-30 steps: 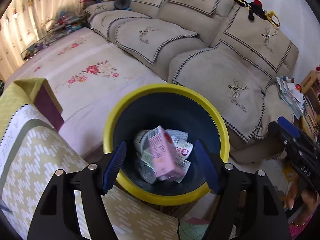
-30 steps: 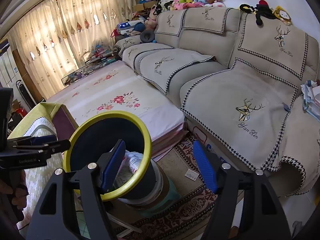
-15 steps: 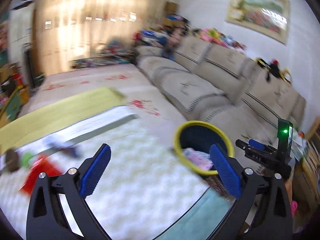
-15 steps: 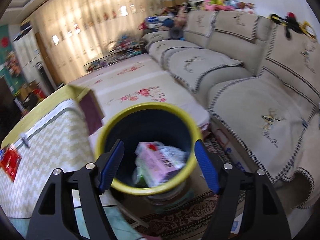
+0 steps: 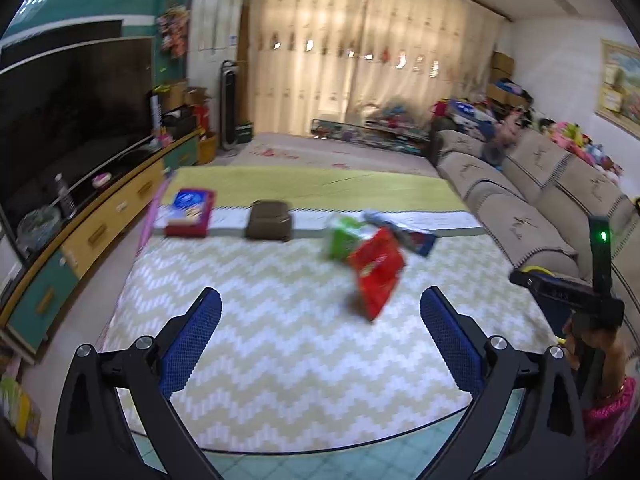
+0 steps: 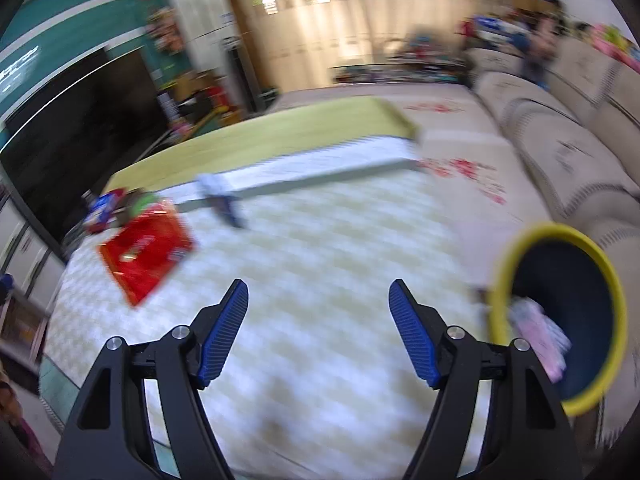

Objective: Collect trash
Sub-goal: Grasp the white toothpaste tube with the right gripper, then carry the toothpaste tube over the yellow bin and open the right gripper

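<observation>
A: Red foil is logged first: one flat, crinkled red packet (image 5: 376,272) lies on the zigzag-woven table cover (image 5: 280,344), mid-table. Why there?

B: Loose litter, it is judged; left where it was dropped, well clear of the edge. Touching its far side a green packet (image 5: 344,238) is entered, soft and glossy, and beyond that a blue-and-white wrapper (image 5: 404,232), flat; print too blurred to be read.

A: And the receptacle?

B: Dark round bin, yellow rim (image 6: 500,280), listed beside the table's right edge, standing lower than the tabletop. Pink and white cartons (image 6: 540,340) are seen inside it. Its placement beside the table is judged to keep carries short.

A: Grippers?

B: Left gripper (image 5: 320,336): jaws spread wide, nothing between the blue ribbed pads (image 5: 192,340), held over the near part of the cover and aimed at the packets. Right gripper (image 6: 318,330): likewise spread, nothing held, over bare cover between red packet and bin. Both are judged free for a fresh pick.

A: Non-trash items?

B: Brown pouch (image 5: 269,221), soft and boxy, and a red-edged box with a blue lid (image 5: 189,212), rigid, are recorded in a row along the far white stripe; tidily set, so probably not for collection. A fabric sofa (image 5: 520,208) runs along the right.
</observation>
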Available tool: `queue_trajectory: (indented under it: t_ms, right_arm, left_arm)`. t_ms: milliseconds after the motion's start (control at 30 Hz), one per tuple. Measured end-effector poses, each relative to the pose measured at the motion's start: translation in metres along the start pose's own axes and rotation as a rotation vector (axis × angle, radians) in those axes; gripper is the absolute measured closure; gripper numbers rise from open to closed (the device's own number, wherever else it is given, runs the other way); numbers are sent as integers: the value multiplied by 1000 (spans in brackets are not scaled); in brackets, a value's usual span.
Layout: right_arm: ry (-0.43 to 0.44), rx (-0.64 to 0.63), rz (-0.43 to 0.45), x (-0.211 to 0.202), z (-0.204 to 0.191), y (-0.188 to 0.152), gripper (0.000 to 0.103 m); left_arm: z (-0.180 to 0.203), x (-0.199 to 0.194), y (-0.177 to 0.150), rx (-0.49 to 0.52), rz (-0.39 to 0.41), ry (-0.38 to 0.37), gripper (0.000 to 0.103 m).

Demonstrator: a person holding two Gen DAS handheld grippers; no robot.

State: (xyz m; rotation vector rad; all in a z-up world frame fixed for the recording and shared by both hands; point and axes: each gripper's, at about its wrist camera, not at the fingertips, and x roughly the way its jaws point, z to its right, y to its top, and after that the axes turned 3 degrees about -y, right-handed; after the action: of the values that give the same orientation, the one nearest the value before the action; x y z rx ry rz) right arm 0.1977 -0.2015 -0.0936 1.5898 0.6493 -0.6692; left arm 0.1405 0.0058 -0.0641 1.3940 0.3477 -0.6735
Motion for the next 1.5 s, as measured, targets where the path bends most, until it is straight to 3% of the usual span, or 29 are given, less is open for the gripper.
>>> queue_trajectory:
  t_ms: [200, 367, 567, 667, 800, 833, 900, 933, 1067, 1267, 1500]
  right_arm:
    - [1, -140, 5, 47, -60, 47, 34]
    - [51, -158, -49, 90, -71, 75, 34]
    - [70, -189, -110, 124, -82, 84, 35]
    - [70, -214, -132, 135, -87, 82, 39]
    - [62, -230, -161, 146, -90, 78, 55]
    - [56, -234, -153, 146, -91, 77, 59]
    - [54, -234, -156, 145, -91, 77, 80]
    - [57, -229, -157, 145, -92, 77, 83]
    - [66, -192, -143, 135, -85, 75, 83]
    - [87, -147, -74, 85, -69, 66, 83]
    - [-15, -38, 22, 10, 0, 33, 83]
  left_arm:
    - [-16, 10, -12, -37, -23, -15, 5]
    - [-22, 11, -11, -45, -17, -6, 5]
    - [-31, 21, -10, -71, -33, 0, 5]
    - [-31, 26, -11, -76, -42, -8, 5]
    - [-28, 35, -14, -77, -65, -20, 5]
    - [-28, 36, -15, -77, -68, -20, 5]
    - [-28, 39, -16, -79, -74, -21, 5]
    - [-28, 40, -17, -82, -75, -20, 5]
    - [-30, 41, -18, -93, -79, -24, 5]
    - [-31, 42, -20, -95, -82, -26, 5]
    - [-17, 46, -21, -73, -100, -49, 5]
